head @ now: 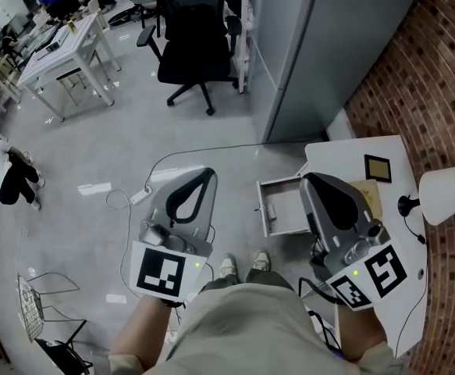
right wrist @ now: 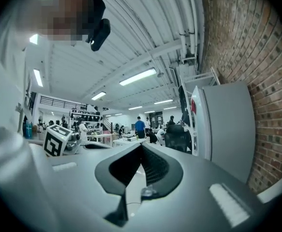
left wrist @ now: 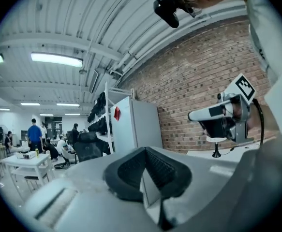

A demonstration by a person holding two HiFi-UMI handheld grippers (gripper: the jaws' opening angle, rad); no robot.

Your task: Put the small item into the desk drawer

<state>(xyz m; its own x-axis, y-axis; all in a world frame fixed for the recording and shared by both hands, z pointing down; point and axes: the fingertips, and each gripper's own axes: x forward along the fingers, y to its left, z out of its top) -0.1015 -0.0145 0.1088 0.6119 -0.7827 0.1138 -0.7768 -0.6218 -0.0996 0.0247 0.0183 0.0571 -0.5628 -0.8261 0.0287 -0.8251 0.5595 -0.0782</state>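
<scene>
Beyond the left claw [left wrist: 145,150], a red-labelled grey cabinet [left wrist: 141,127] stands.

1. The left gripper [head: 202,180] points forward, away from the body, with its jaws closed tip to tip and nothing between them (the left gripper view shows the pads meeting).
2. The right gripper [head: 311,181] lies alongside it, well apart, pointing the same way, with its jaws likewise closed.
3. The left forearm [head: 137,341] and right forearm [head: 361,336] reach forward from the torso, one behind each gripper.
</scene>
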